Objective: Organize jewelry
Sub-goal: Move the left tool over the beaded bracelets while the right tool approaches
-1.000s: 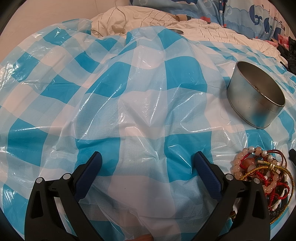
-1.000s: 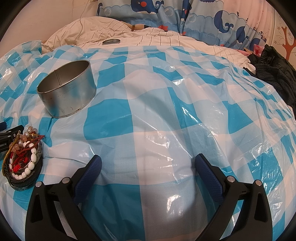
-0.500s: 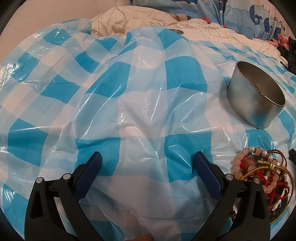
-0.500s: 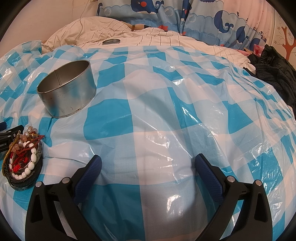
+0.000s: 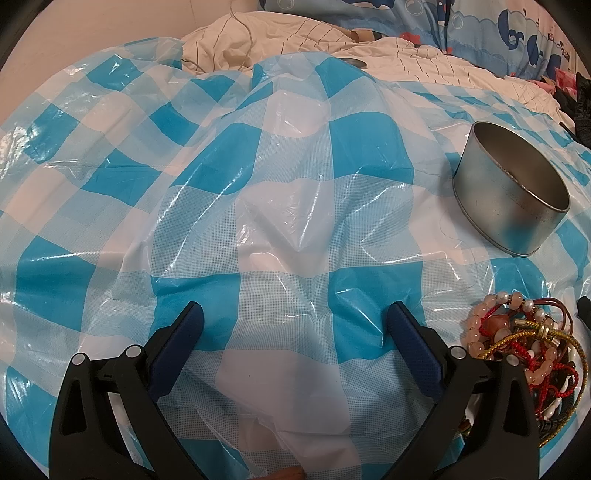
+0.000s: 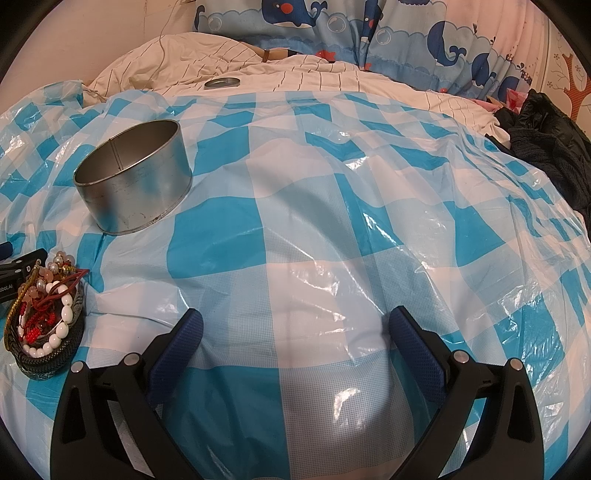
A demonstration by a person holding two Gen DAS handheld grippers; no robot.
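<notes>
A bed fills both views, covered by a crinkled blue-and-white checked plastic sheet (image 6: 332,229). Beyond it lie a cream striped quilt (image 6: 295,74) and whale-print pillows (image 6: 369,33); dark clothing (image 6: 546,140) is heaped at the far right edge.

A round metal tin (image 6: 133,184), open at the top and apparently empty, stands upright on the sheet. Just nearer than it sits the jewelry pile (image 5: 517,347): pale pink and white bead bracelets, red knotted cords and a gold cord, tangled together and heaped in a low dark woven dish (image 6: 48,354). The pile lies between the two tools, right of the left gripper (image 5: 291,328) and left of the right gripper (image 6: 291,328).

Both grippers hover over bare sheet with their blue-padded jaws spread wide, holding nothing.

The jewelry looks light and limp, the beads smooth and likely slippery, the cords prone to snagging one another. Pinching a single bracelet across its loop at the top of the heap seems the safest hold; a strand may drag others with it.

Nothing blocks the short path from pile to tin. The slick, puffy sheet could shift underneath, and a small metal disc (image 6: 221,83) lies far back on the quilt.
</notes>
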